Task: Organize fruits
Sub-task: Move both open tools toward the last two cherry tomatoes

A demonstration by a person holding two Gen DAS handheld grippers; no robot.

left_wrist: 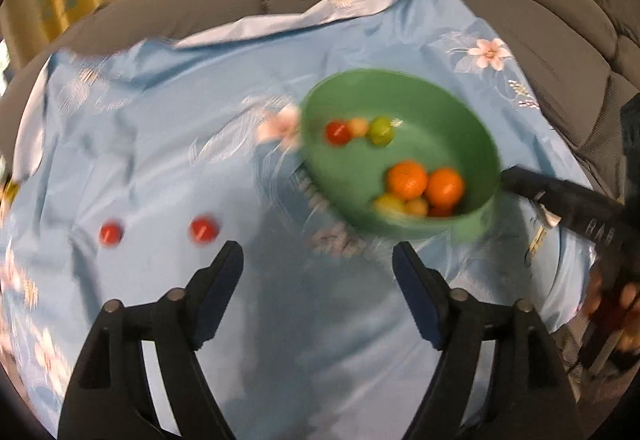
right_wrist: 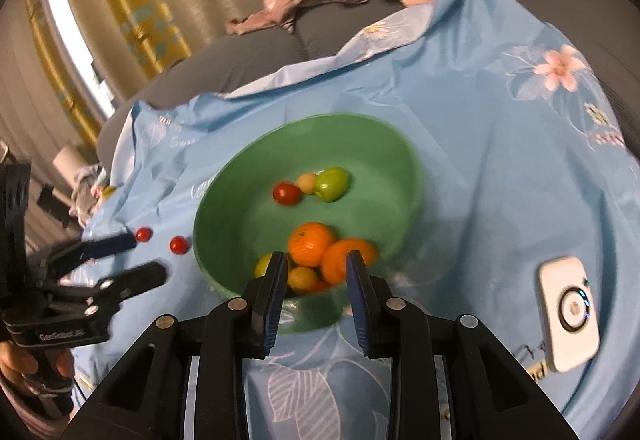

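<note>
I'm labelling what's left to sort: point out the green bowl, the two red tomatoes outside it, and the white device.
green bowl (right_wrist: 224,196), right wrist view, bare inner wall.
two red tomatoes (left_wrist: 203,229), left wrist view, right one's middle.
white device (right_wrist: 570,314), right wrist view, its face.

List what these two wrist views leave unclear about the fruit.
- Fruit low in the green bowl: right wrist view, right claw fingers cover part of the pile.
- Two red fruits on the cloth: left wrist view, motion blur hides their type.

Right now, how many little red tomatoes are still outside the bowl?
2. One small round red tomato lies on the blue flowered cloth farther from the green plastic bowl; the second tomato sits nearer the bowl's rim. Others may be hidden.
</note>
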